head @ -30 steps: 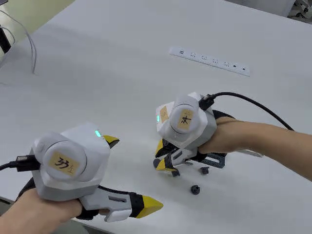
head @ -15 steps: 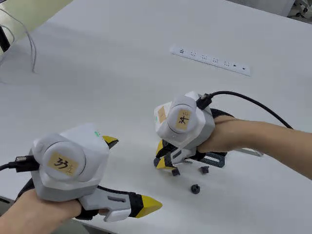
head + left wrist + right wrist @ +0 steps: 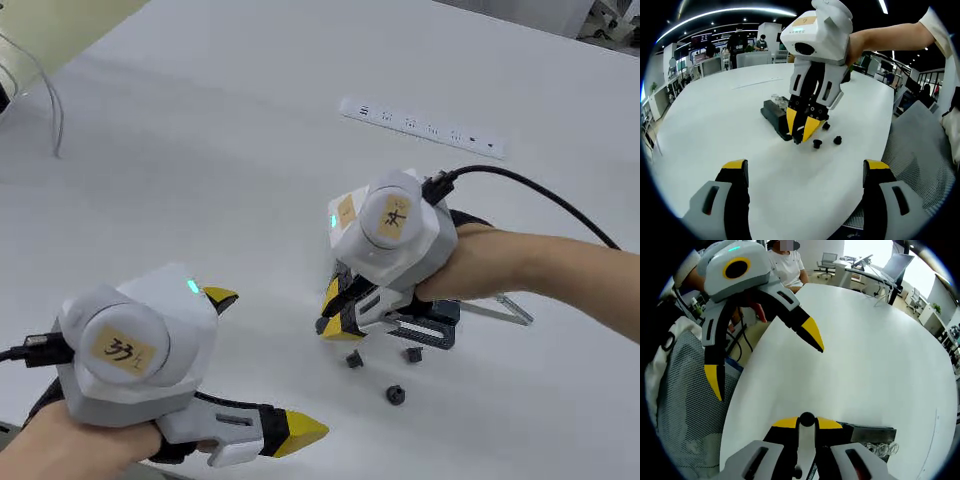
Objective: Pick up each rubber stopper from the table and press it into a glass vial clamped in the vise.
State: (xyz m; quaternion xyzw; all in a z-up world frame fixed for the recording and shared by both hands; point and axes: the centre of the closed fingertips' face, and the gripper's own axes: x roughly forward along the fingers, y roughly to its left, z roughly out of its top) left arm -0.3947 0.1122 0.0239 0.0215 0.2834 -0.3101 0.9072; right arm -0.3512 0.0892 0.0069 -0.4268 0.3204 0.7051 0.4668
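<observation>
My right gripper (image 3: 338,322) is shut on a small black rubber stopper (image 3: 806,418), held just above the table beside the black vise (image 3: 432,328). Clear glass vials (image 3: 881,448) sit in the vise (image 3: 774,114). Three more black stoppers (image 3: 354,360) (image 3: 413,354) (image 3: 396,395) lie loose on the white table in front of the vise; in the left gripper view they are the stoppers (image 3: 817,144) near the right gripper (image 3: 802,132). My left gripper (image 3: 262,365) hovers open and bare at the near left, facing the right one; its own jaws (image 3: 805,169) stand wide apart.
A white power strip (image 3: 420,127) lies at the back of the table. A thin cable (image 3: 48,95) trails at the far left. The vise's metal handle (image 3: 500,310) sticks out to the right. The right gripper's black cable (image 3: 540,195) runs across the table.
My right gripper has risen a little away from the loose stoppers. The left gripper has hardly moved; the head camera has shifted slightly.
</observation>
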